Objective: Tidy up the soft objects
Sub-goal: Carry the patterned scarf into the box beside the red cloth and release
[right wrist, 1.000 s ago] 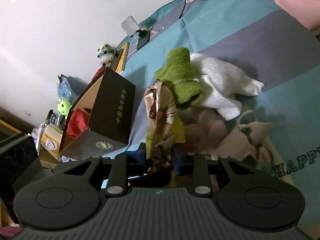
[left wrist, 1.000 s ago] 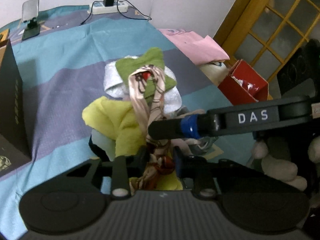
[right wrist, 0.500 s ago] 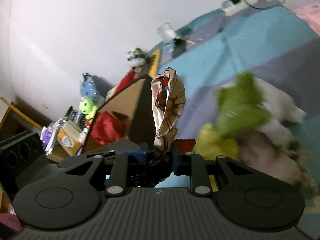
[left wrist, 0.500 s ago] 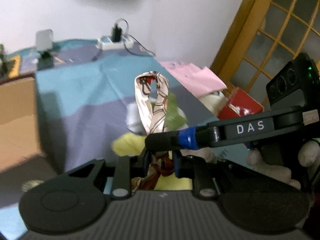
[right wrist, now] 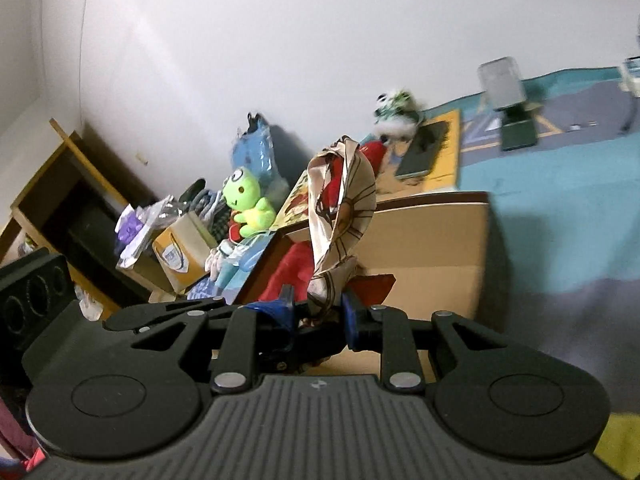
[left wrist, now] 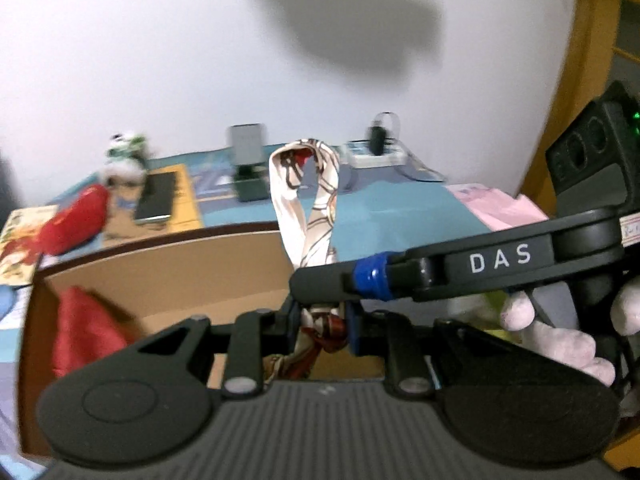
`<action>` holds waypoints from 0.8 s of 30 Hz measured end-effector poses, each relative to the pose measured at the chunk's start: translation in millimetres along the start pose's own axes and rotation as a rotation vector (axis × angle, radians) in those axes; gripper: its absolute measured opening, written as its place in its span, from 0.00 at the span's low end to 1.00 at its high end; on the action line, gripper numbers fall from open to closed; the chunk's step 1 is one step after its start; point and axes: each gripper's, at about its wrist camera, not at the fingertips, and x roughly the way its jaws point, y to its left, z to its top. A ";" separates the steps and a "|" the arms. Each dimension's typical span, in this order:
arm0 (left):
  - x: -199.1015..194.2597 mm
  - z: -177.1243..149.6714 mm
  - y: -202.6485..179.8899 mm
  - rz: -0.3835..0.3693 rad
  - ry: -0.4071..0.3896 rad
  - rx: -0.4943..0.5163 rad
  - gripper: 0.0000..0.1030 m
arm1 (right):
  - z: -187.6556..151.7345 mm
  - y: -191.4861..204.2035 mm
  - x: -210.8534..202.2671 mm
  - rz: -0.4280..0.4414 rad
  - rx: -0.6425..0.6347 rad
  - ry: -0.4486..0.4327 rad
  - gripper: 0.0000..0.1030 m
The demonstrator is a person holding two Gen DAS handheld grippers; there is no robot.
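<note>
Both grippers clamped on patterned silk scarf (left wrist: 306, 200): left gripper (left wrist: 322, 320), right gripper (right wrist: 318, 312). Scarf loop upright ahead of fingers, above open cardboard box (right wrist: 432, 232). Advise lowering inside walls before unclamping, avoiding rim snag.

Power strip (left wrist: 376, 154) with plugged charger sits against the white wall (left wrist: 160, 40). Phone (left wrist: 157, 197) lies flat near a small stand-mounted mirror (left wrist: 247, 148). Wooden shelf unit (right wrist: 60, 184) stands in the corner.
</note>
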 end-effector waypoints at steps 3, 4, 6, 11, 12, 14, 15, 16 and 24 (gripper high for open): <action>10.7 1.9 34.6 0.032 0.028 -0.037 0.19 | 7.3 8.2 35.7 -0.008 -0.008 0.040 0.06; 15.4 1.1 46.4 0.046 0.042 -0.049 0.19 | 8.8 9.3 50.1 -0.017 -0.010 0.058 0.06; 26.7 -2.0 66.4 0.070 0.072 -0.067 0.19 | 8.0 10.8 71.8 -0.034 -0.013 0.091 0.07; 53.2 -18.3 109.6 0.121 0.166 -0.121 0.19 | 8.4 6.3 124.4 -0.091 0.024 0.203 0.07; 58.4 -21.4 116.2 0.128 0.183 -0.136 0.19 | 7.5 5.7 132.5 -0.099 0.027 0.221 0.07; 66.5 -26.9 129.1 0.139 0.220 -0.168 0.20 | 5.0 4.9 148.0 -0.128 0.027 0.253 0.08; 71.3 -29.5 135.3 0.148 0.241 -0.181 0.21 | 3.6 4.4 154.1 -0.146 0.024 0.266 0.08; 73.9 -32.0 139.0 0.157 0.259 -0.190 0.22 | 2.8 4.4 159.0 -0.162 0.026 0.281 0.10; 71.4 -30.9 148.5 0.238 0.260 -0.192 0.59 | 7.3 1.5 156.6 -0.176 0.070 0.285 0.12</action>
